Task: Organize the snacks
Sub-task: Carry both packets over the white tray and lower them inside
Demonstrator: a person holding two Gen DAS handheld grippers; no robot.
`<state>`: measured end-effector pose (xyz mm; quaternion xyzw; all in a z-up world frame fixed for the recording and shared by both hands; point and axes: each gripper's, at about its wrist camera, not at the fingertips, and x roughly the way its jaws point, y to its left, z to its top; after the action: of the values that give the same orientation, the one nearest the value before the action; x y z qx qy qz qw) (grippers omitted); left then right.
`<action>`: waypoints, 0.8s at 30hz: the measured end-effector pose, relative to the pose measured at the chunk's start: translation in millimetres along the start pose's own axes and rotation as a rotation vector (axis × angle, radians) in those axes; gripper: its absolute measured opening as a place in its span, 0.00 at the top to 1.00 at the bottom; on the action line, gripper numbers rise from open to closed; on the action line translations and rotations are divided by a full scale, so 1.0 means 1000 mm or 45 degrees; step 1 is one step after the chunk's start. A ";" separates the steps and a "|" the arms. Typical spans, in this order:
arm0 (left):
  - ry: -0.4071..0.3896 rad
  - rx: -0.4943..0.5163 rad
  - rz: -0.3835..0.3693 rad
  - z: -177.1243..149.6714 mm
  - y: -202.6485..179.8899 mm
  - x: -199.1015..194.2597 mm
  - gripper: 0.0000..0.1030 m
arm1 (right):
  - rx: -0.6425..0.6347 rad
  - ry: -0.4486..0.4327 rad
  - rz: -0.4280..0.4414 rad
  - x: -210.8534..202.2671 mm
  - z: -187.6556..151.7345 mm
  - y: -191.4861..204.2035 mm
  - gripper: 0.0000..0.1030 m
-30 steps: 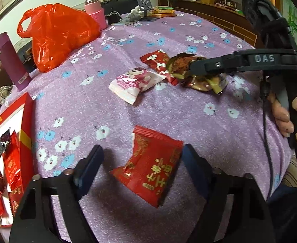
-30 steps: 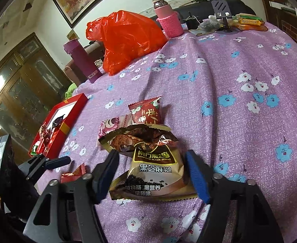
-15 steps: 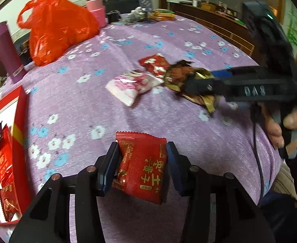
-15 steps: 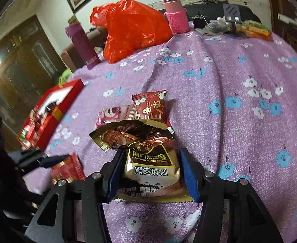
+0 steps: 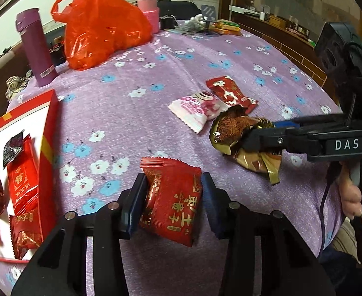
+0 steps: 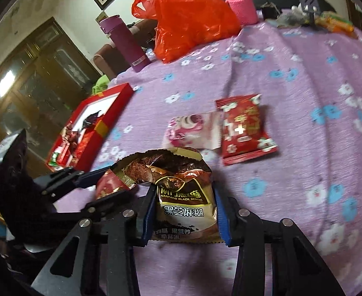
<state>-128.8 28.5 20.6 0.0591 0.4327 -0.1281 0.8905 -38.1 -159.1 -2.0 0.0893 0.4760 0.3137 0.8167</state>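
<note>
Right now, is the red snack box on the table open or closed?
Open. The red snack box has no lid on it, and its white inside shows, with several red packets and a dark one lying in it, in both wrist views.

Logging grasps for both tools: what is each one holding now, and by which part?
Left gripper: red snack packet, clamped across its side edges. Right gripper: black sesame packet, clamped likewise across its sides.

four loose snack packets [image 5: 172, 199], two flasks [image 5: 34, 46]
</note>
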 end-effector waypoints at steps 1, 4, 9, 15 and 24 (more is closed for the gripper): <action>-0.005 -0.013 0.003 0.000 0.002 -0.001 0.59 | 0.021 0.007 0.020 0.001 0.001 0.000 0.59; -0.020 -0.032 0.011 0.000 0.007 -0.006 0.59 | 0.081 0.000 0.091 0.002 0.003 0.000 0.59; -0.053 -0.059 0.036 0.001 0.015 -0.015 0.59 | 0.122 -0.034 0.171 0.003 0.013 0.006 0.59; -0.093 -0.054 0.080 0.005 0.018 -0.024 0.59 | 0.137 -0.044 0.197 0.008 0.019 0.011 0.59; -0.176 -0.075 0.205 0.010 0.036 -0.044 0.59 | 0.126 -0.030 0.223 0.015 0.030 0.024 0.59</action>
<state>-136.9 68.6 60.8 0.0585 0.3678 -0.0471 0.9269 -17.9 -126.2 13.6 0.1745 0.4716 0.3588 0.7864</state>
